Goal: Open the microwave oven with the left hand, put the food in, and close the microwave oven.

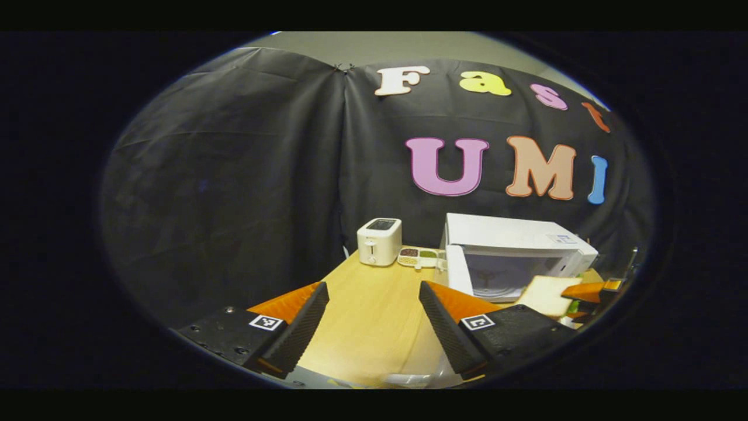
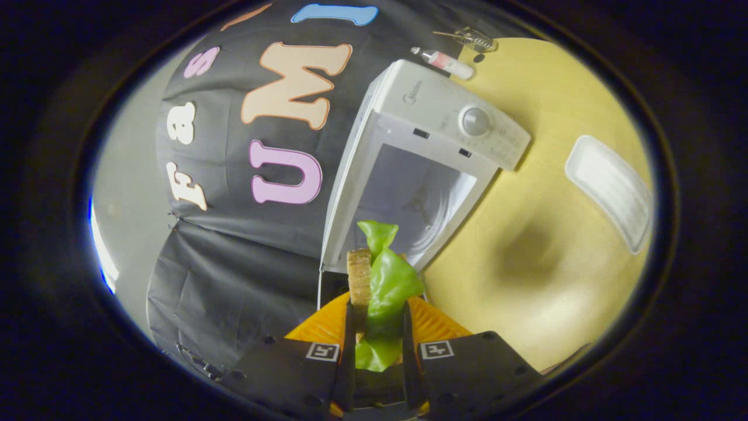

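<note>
Your left gripper is spread wide with nothing between its fingers, hovering over the table well short of the microwave. The microwave door is swung open and the cavity is bare. Your right gripper is clamped on the sandwich, both fingers pressing on bread and lettuce, held in front of the open cavity. In the left gripper view the bread slice sits just outside the opening. A toaster and a snack tray sit left of the microwave.
</note>
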Demonstrator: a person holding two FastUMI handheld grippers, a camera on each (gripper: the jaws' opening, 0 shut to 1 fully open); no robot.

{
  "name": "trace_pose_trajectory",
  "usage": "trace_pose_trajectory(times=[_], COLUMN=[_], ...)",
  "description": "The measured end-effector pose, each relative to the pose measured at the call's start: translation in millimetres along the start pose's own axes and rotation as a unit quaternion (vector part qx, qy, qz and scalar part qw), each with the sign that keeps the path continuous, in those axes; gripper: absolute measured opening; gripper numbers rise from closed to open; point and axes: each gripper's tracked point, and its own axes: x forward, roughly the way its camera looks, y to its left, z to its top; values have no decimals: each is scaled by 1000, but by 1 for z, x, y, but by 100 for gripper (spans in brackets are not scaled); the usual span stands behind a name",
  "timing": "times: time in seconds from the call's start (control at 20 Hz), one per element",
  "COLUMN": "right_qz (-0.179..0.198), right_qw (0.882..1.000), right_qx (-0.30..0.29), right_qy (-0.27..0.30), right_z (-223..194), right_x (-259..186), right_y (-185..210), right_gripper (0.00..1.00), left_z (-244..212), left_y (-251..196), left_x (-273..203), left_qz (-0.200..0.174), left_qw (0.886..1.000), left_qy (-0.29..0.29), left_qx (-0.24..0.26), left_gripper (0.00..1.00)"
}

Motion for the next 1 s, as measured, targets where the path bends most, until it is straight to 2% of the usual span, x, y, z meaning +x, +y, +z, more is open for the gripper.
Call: trace_pose_trajectory(times=[0.1, 0.15, 0.3, 0.35, 0.4, 0.45, 0.65, 0.8, 1.0], right_qz=[5, 8, -10, -17, -21, -21, -29, -40, -59], right_qw=[1000, 999, 998, 997, 996, 996, 990, 988, 982], right_qx=[-9, -9, -20, -25, -28, -30, -45, -28, -51], right_qy=[-20, -31, -61, -71, -78, -85, -132, -145, -170], right_z=[-1, 1, 11, 16, 19, 24, 44, 46, 53], right_x=[23, 35, 69, 80, 90, 101, 141, 166, 181], right_y=[0, 0, -13, -17, -19, -19, -27, -34, -42], right_gripper=[35, 35, 36, 35, 35, 35, 35, 35, 35], left_z=[-8, -9, -18, -22, -26, -31, -44, -58, -74], left_y=[6, 13, 26, 28, 28, 28, 32, 39, 51], left_x=[-2, -1, -4, -6, -7, -9, -13, -15, -16], left_qz=[-7, -3, -2, -5, -10, -16, -31, -28, -17], left_qw=[1000, 1000, 1000, 1000, 1000, 999, 998, 997, 994], left_qy=[10, 11, 18, 21, 25, 31, 51, 71, 94], left_qx=[-11, -13, -14, -15, -15, -15, -17, -25, -46], left_gripper=[92, 95, 92, 95, 92, 95, 95, 96, 95])
